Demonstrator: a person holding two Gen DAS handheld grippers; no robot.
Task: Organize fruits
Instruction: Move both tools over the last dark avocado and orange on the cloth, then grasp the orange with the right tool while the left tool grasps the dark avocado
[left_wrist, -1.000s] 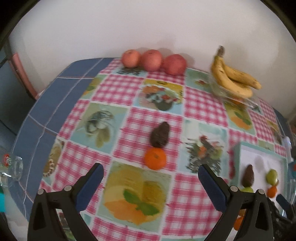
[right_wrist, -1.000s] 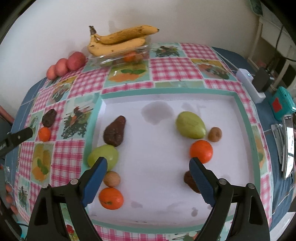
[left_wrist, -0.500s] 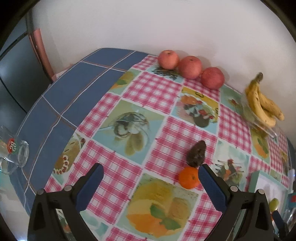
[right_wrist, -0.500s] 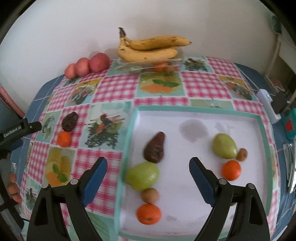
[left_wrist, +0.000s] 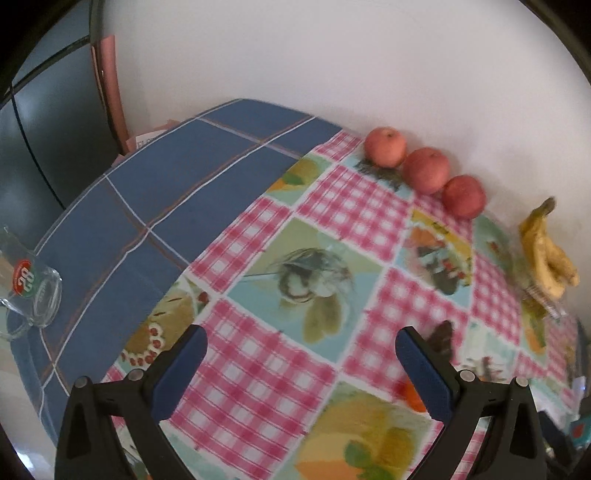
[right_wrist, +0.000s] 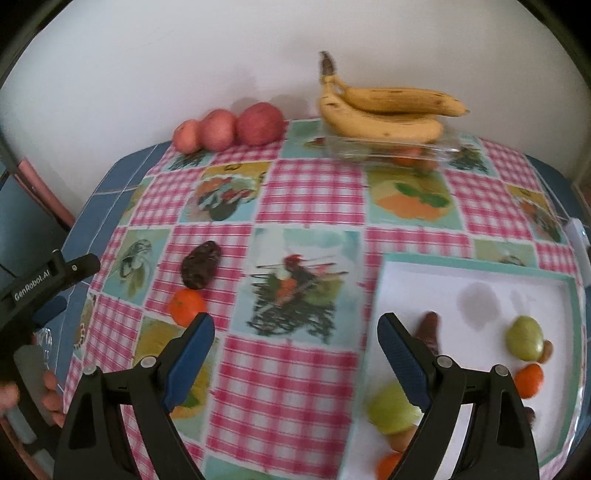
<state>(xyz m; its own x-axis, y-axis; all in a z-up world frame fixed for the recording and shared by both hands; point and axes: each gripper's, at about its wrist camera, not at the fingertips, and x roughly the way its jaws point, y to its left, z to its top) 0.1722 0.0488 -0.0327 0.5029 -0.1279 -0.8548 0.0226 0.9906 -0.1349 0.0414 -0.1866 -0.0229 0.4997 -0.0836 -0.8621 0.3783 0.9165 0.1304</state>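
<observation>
A dark avocado (right_wrist: 201, 268) and an orange tangerine (right_wrist: 186, 306) lie together on the checked tablecloth, left of the white tray (right_wrist: 476, 275). The tray holds a dark avocado (right_wrist: 428, 330), two green pears (right_wrist: 524, 338) (right_wrist: 391, 410), tangerines (right_wrist: 530, 380) and small brown fruits. My right gripper (right_wrist: 295, 332) is open and empty above the cloth between the loose fruit and the tray. My left gripper (left_wrist: 301, 350) is open and empty; the avocado (left_wrist: 439, 338) and tangerine (left_wrist: 412, 393) sit behind its right finger. The left gripper also shows at the right wrist view's left edge (right_wrist: 44, 280).
Three red apples (right_wrist: 229, 129) line the wall at the back. Bananas (right_wrist: 384, 110) rest on a clear dish (right_wrist: 391, 151). A glass mug (left_wrist: 33, 291) stands at the left table edge on the blue cloth. A white device (right_wrist: 578, 236) lies at the right.
Both views have swung left. The right gripper has moved from over the tray to over the cloth beside it. The left gripper has turned toward the table's left corner.
</observation>
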